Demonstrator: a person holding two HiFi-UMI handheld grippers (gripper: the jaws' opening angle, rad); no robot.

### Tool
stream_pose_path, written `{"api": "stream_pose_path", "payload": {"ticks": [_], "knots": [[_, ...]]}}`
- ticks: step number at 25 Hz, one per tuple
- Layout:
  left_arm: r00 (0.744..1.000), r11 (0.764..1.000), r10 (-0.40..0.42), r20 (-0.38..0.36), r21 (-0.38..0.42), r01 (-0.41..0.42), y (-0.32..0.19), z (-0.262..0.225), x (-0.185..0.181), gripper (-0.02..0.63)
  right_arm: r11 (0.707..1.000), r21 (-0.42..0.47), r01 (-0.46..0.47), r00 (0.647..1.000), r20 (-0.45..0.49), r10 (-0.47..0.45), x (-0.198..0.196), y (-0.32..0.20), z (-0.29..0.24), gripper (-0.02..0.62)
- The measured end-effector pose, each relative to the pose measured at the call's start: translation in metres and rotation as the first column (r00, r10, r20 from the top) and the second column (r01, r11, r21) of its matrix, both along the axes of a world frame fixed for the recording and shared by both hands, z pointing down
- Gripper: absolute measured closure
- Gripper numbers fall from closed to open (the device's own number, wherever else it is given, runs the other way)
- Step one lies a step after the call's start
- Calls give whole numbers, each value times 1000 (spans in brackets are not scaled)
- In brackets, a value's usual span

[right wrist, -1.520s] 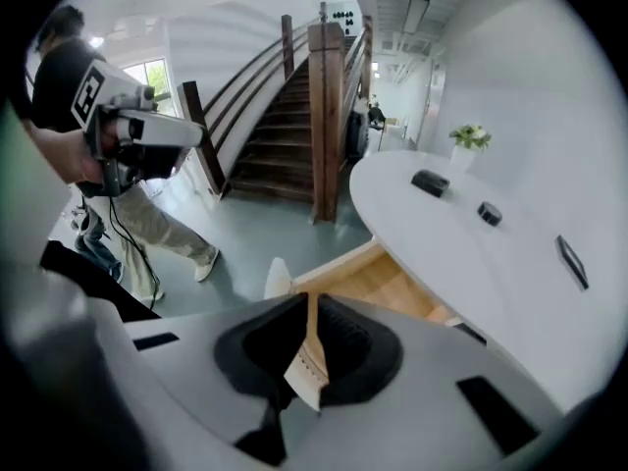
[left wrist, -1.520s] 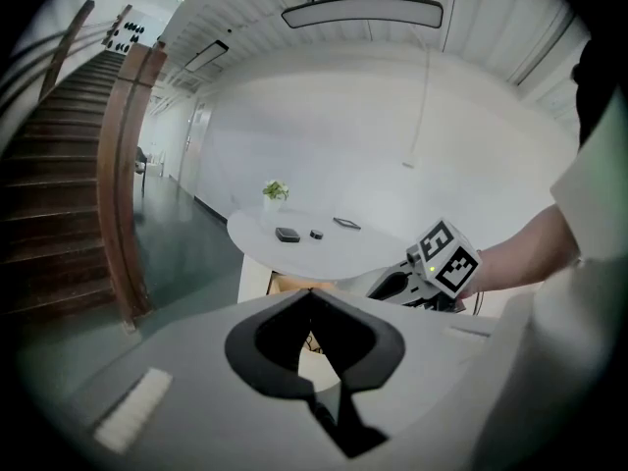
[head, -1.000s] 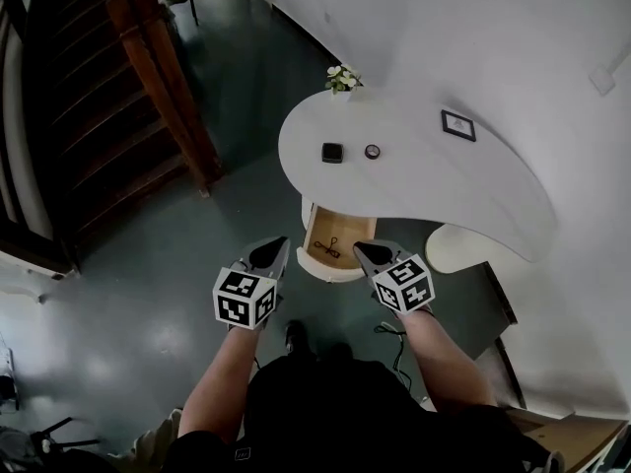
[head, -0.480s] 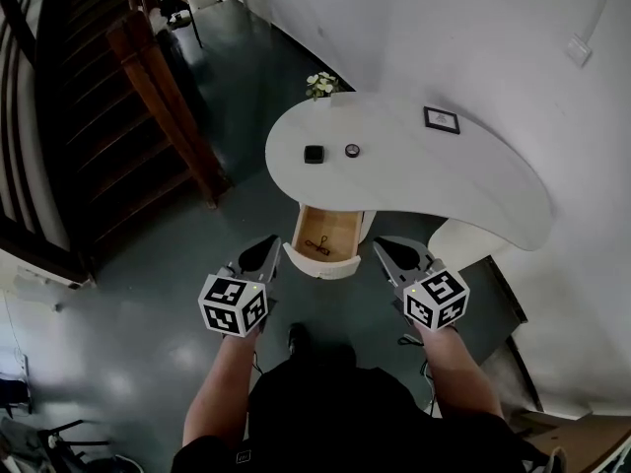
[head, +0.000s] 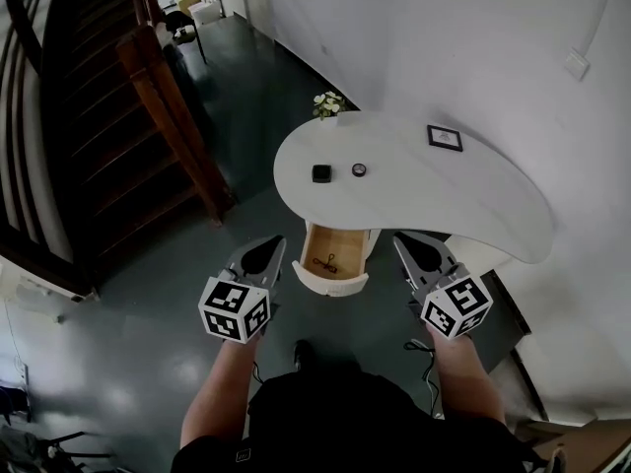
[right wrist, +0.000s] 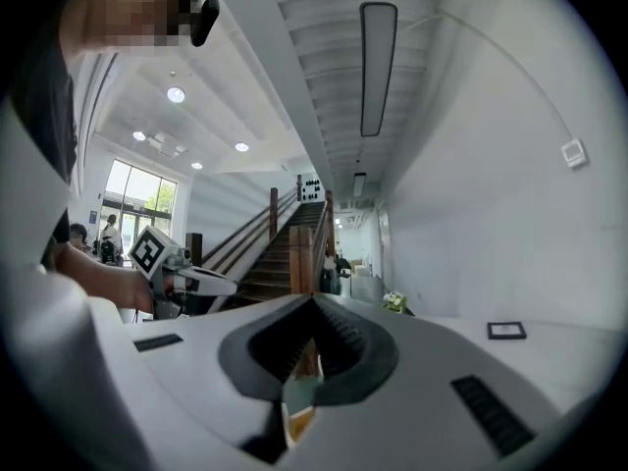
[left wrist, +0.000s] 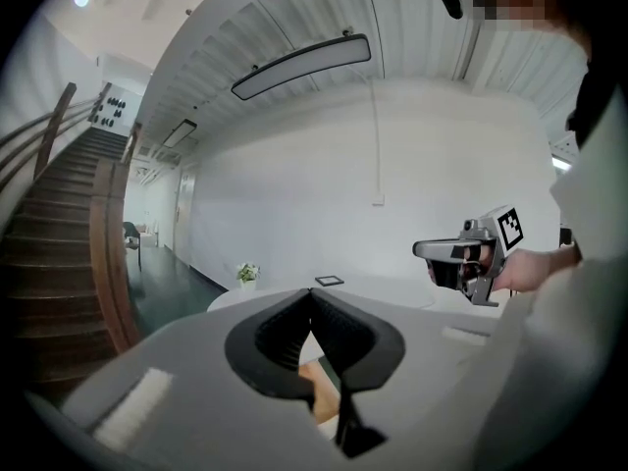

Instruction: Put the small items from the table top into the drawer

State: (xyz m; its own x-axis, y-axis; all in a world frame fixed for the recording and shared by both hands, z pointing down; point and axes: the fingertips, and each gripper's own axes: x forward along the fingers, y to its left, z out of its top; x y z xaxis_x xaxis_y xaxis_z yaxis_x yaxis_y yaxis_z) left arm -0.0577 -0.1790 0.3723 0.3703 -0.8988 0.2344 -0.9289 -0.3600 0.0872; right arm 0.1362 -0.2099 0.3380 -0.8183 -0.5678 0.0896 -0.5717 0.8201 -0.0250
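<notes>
On the white curved table (head: 473, 190) lie a small black square item (head: 321, 173) and a small round item (head: 359, 169), side by side near its left end. Below the table edge the wooden drawer (head: 332, 257) stands pulled out, with a small dark thing (head: 328, 262) on its floor. My left gripper (head: 270, 248) is shut and empty, left of the drawer. My right gripper (head: 407, 243) is shut and empty, right of the drawer. Both are held in the air short of the table. In its own view the left gripper (left wrist: 312, 296) has its tips touching, and so does the right gripper (right wrist: 314, 302).
A framed picture (head: 445, 138) lies at the table's far right and a small pot of white flowers (head: 327, 104) at its far edge. A wooden staircase (head: 168, 97) rises at the left. A white wall runs behind the table. The floor is dark green.
My right gripper has moved to the right, away from the drawer front, and the left one has dropped slightly. The head view has shifted, so the table sits a little lower and further right.
</notes>
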Motion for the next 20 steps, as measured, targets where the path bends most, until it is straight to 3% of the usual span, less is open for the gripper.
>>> {"api": "stream_pose_path", "payload": {"ticks": [7,20], "knots": [[1000,999,24,15,25,-25,-17,-8,-41,595,999,22,-31,998,48,30,-41,-13,-12,583],[998,997,54,21,59,-55,-52,-10,-101,595,997,33,-63,998,10,63,-108,-23,-11,584]]}}
